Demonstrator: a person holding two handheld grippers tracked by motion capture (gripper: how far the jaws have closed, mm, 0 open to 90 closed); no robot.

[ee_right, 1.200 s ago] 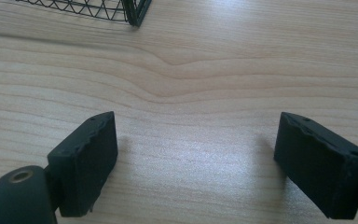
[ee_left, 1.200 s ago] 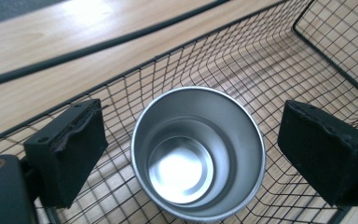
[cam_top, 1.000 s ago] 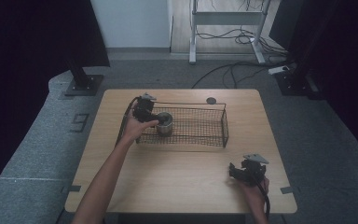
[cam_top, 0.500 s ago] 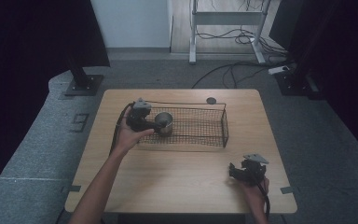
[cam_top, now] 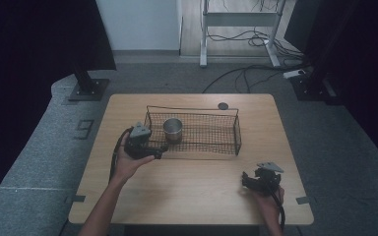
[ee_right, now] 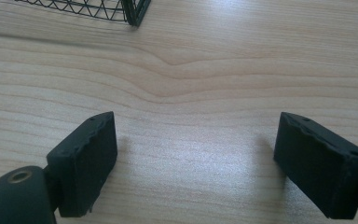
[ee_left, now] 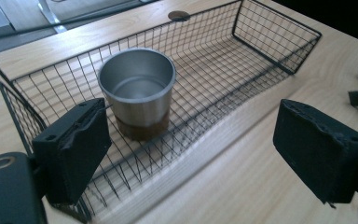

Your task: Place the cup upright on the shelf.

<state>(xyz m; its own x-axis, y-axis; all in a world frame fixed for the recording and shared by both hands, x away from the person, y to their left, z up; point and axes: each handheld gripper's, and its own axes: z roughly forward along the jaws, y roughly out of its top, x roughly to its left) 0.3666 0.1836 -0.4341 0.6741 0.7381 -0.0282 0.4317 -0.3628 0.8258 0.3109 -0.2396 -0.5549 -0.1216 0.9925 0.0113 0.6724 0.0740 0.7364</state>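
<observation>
A steel cup (cam_top: 173,129) (ee_left: 138,91) stands upright and empty in the left end of a black wire basket (cam_top: 229,129) (ee_left: 242,46) on the wooden table (cam_top: 197,177). My left gripper (cam_top: 158,150) (ee_left: 193,149) is open just outside the basket's near left corner, its jaws wide apart with nothing between them. It points at the cup from the near side. My right gripper (cam_top: 246,179) (ee_right: 196,158) rests low over bare table at the near right, open and holding nothing. A corner of the basket (ee_right: 133,9) shows in the right gripper view, at the top.
A small dark round disc (cam_top: 222,105) (ee_left: 179,15) lies on the table behind the basket. The table's near edge is close to the right hand (cam_top: 268,201). A metal stand (cam_top: 236,29) and cables (cam_top: 256,73) sit on the floor beyond the table.
My left gripper has let go of the cup, leaving it in the basket, and has drawn back toward the near side, out of the basket. The right gripper has stayed put.
</observation>
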